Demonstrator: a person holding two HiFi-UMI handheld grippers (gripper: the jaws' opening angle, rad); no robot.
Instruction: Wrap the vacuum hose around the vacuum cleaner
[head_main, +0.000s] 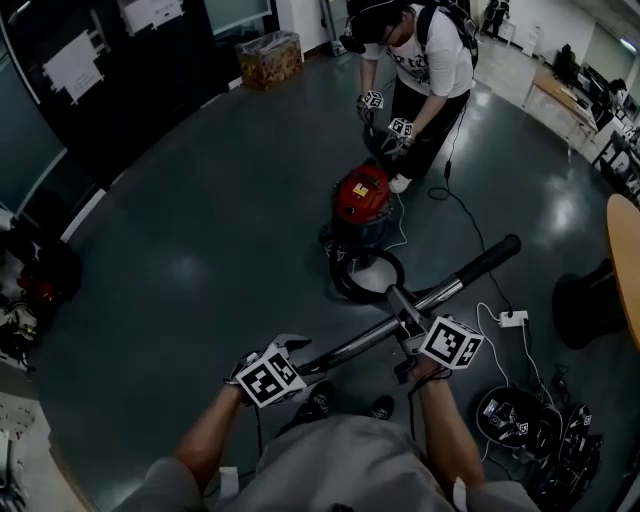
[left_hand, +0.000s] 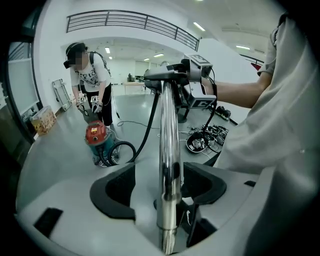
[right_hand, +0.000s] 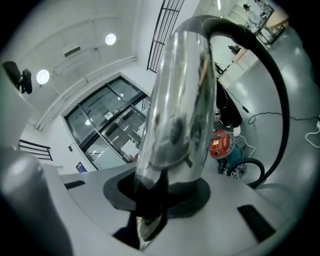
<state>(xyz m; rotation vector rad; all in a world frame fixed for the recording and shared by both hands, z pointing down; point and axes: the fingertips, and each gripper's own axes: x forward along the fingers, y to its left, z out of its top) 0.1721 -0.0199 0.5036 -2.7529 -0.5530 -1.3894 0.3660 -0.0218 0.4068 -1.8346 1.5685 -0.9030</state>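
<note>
A red vacuum cleaner (head_main: 362, 195) stands on the dark floor with its black hose (head_main: 335, 275) coiled in front of it. A long chrome wand (head_main: 360, 345) runs across in front of me, from my left gripper to a black end (head_main: 490, 258) at the upper right. My left gripper (head_main: 298, 362) is open; the wand (left_hand: 169, 125) passes between its pads (left_hand: 112, 192) with gaps on both sides. My right gripper (head_main: 405, 322) is shut on the wand (right_hand: 180, 100) near the bend where the hose (right_hand: 280, 100) arcs down to the vacuum (right_hand: 220, 142).
Another person (head_main: 425, 60) bends over the vacuum from behind, holding two grippers. White cables and a power strip (head_main: 513, 319) lie to the right. Black gear (head_main: 540, 430) is piled at the lower right. A round stool (head_main: 590, 305), a wooden table edge (head_main: 625, 260) and a box (head_main: 268, 58) stand around.
</note>
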